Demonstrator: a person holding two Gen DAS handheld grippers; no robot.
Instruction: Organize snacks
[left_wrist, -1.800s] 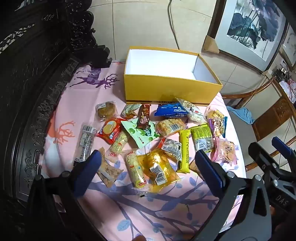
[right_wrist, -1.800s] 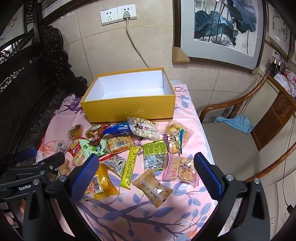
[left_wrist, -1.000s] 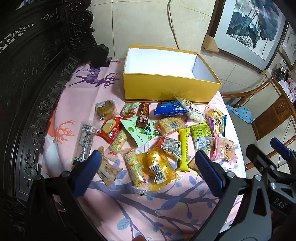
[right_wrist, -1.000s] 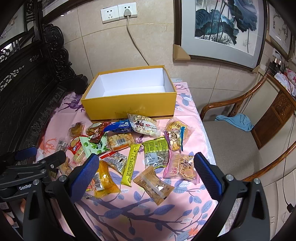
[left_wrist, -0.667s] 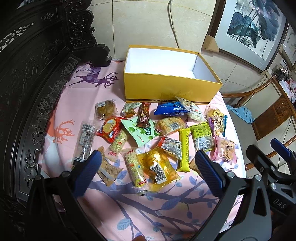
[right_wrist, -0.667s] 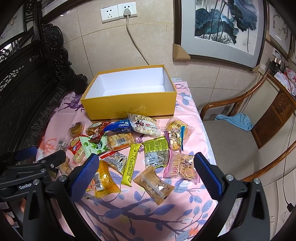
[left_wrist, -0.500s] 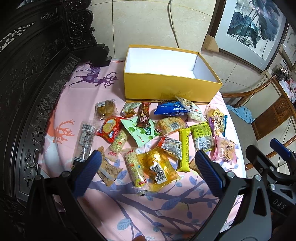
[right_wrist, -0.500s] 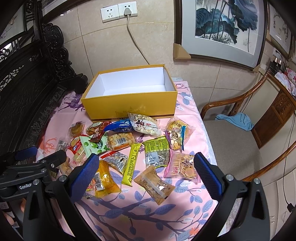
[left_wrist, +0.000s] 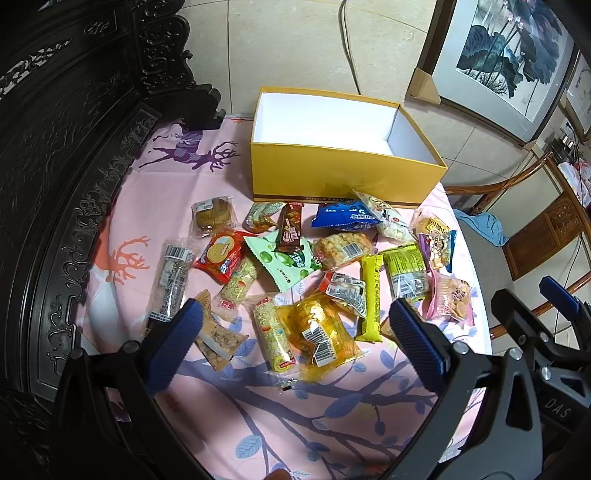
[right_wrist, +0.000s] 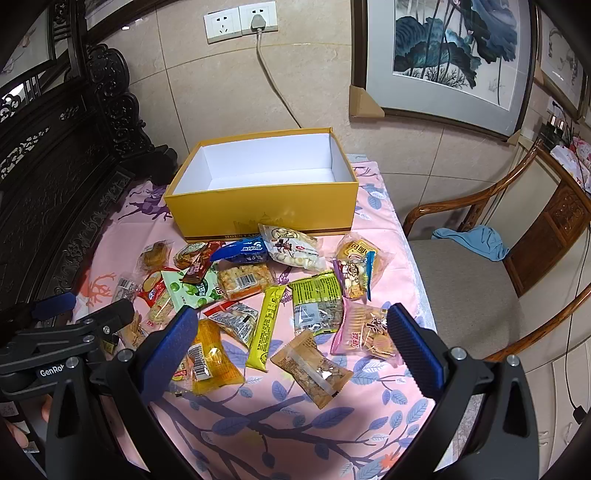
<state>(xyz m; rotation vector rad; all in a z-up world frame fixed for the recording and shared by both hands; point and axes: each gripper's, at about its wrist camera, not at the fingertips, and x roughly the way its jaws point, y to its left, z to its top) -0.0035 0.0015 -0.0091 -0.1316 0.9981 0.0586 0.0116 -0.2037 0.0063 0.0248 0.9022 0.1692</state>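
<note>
An open yellow box (left_wrist: 343, 173) (right_wrist: 266, 210) with a bare white inside stands at the far side of a pink cloth-covered table (left_wrist: 258, 417). Several wrapped snacks lie scattered in front of it, among them a green pea bag (left_wrist: 286, 260), a blue packet (left_wrist: 343, 216), a yellow bar (left_wrist: 370, 291) (right_wrist: 267, 325) and an amber packet (left_wrist: 317, 334). My left gripper (left_wrist: 291, 347) hovers open above the near snacks, holding nothing. My right gripper (right_wrist: 286, 343) is open too, above a brown cracker packet (right_wrist: 314, 367) and a pink packet (right_wrist: 364, 332).
A dark carved wooden bench (left_wrist: 55, 147) borders the table's left side. A wooden armchair (right_wrist: 491, 266) with a blue cloth (right_wrist: 472, 240) stands to the right. A framed painting (right_wrist: 443, 55) and a wall socket with a cord (right_wrist: 255, 22) are behind the box.
Both grippers stay open with only a slight drift of view. No snack has moved.
</note>
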